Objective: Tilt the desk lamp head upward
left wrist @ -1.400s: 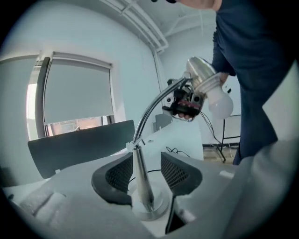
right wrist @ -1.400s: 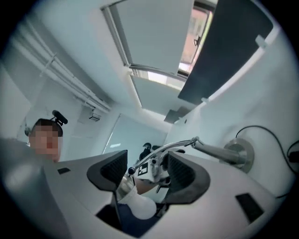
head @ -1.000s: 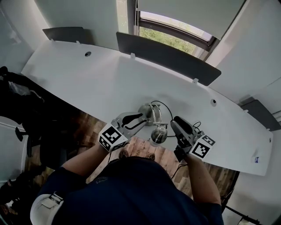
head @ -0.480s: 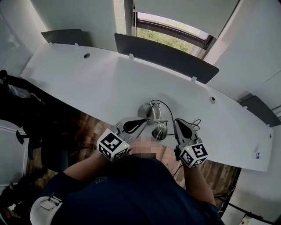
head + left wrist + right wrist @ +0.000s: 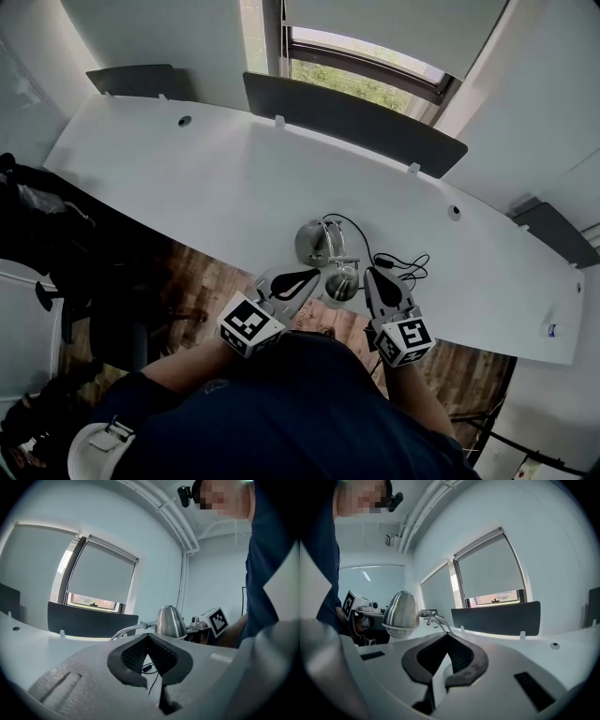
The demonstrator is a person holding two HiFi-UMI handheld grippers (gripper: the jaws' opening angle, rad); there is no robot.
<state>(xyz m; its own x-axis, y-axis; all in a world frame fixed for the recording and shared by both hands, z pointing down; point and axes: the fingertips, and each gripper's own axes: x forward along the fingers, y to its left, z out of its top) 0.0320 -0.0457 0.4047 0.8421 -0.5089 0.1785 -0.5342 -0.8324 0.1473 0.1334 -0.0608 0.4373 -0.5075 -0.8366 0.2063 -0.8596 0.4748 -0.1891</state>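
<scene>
The desk lamp stands near the front edge of the white desk (image 5: 187, 178): a round metal base (image 5: 307, 242), a thin arm, and a silver dome head (image 5: 341, 283). My left gripper (image 5: 316, 275) sits just left of the head, apart from it. Its jaws are closing the last bit, tips meeting with nothing between them. My right gripper (image 5: 367, 273) is just right of the head, shut and empty. The left gripper view shows its meeting jaws (image 5: 149, 637) with the lamp head (image 5: 169, 621) behind them. In the right gripper view the closed jaws (image 5: 447, 636) stand right of the head (image 5: 401, 611).
The lamp's black cable (image 5: 403, 262) loops on the desk to the right of the lamp. Dark divider panels (image 5: 356, 114) line the desk's far edge below a window. Black gear (image 5: 56, 234) stands left of the desk, over wooden floor.
Both grippers have closed from open and drawn back toward the person and the desk's front edge. The lamp stands where it was.
</scene>
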